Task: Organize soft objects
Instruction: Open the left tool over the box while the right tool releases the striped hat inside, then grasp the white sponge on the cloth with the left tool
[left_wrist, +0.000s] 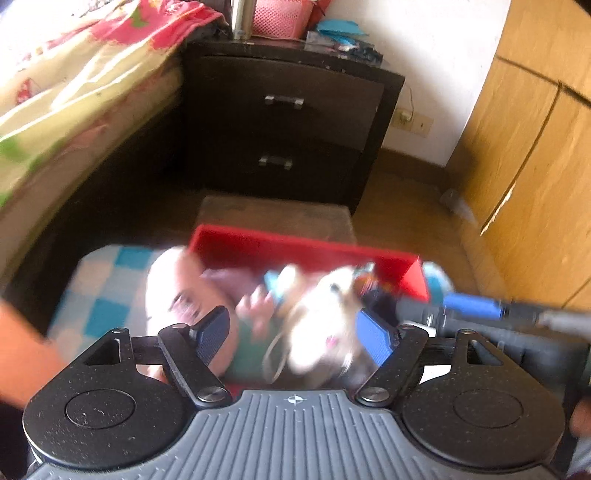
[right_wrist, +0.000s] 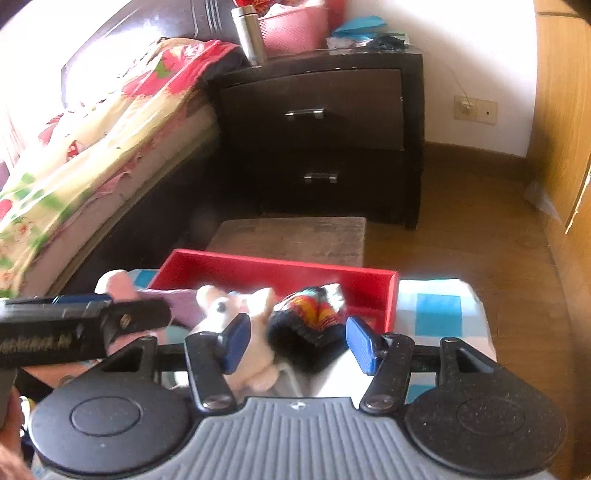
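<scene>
Over the red box (right_wrist: 280, 271), both claws hang parted.
Left claw (left_wrist: 295, 336) wide, right claw (right_wrist: 295, 341) narrower, around a white plush toy (right_wrist: 243, 325), gripping nothing.

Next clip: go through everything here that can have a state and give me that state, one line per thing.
Left gripper: open, over the toys.
Right gripper: open, gripping nothing.
Red open-top storage box: uncovered, toys inside.
White plush animal toy: lying in the box.
Black knitted piece with colourful stripes: crumpled beside the plush.
Dark wooden nightstand: both drawers closed.
Steel flask: upright, capped.
</scene>
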